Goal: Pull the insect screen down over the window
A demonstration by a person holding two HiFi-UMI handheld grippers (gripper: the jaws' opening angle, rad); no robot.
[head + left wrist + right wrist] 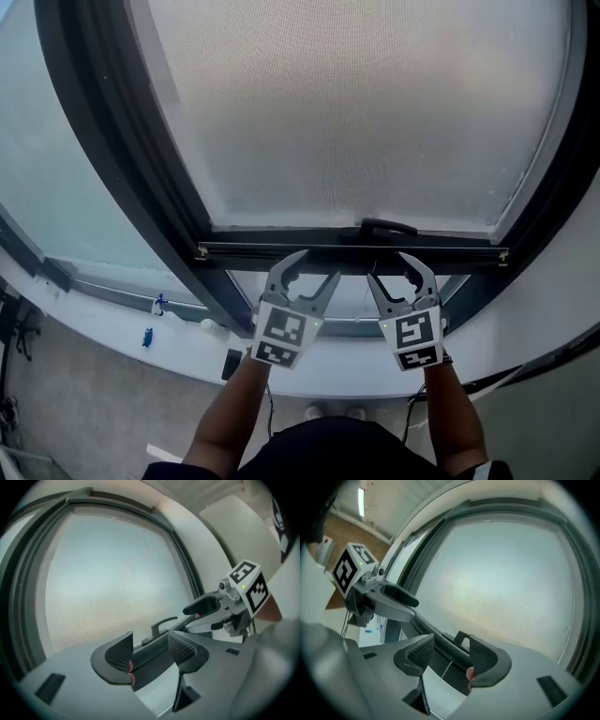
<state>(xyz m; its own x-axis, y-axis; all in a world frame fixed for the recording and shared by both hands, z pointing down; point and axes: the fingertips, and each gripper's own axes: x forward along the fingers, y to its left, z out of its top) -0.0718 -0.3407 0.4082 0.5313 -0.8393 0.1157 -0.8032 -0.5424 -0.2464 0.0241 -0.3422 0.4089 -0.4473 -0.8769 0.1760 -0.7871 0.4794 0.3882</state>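
The insect screen (356,112) is a pale mesh that fills most of the dark window frame (141,159). Its dark bottom bar (281,251) carries a small black handle (387,227) at the middle. Below the bar a strip of window (356,292) shows. My left gripper (314,267) reaches up to the bar left of the handle, and my right gripper (389,267) does so just under the handle. In the left gripper view the left gripper (149,652) has its jaws apart with the bar (150,656) running between them. The right gripper (450,656) straddles the bar (443,654) the same way.
A white sill (112,319) runs below the window, with small blue items (147,337) and a black object (232,364) on it. A second pane (56,187) lies to the left. A white wall (562,300) is at the right.
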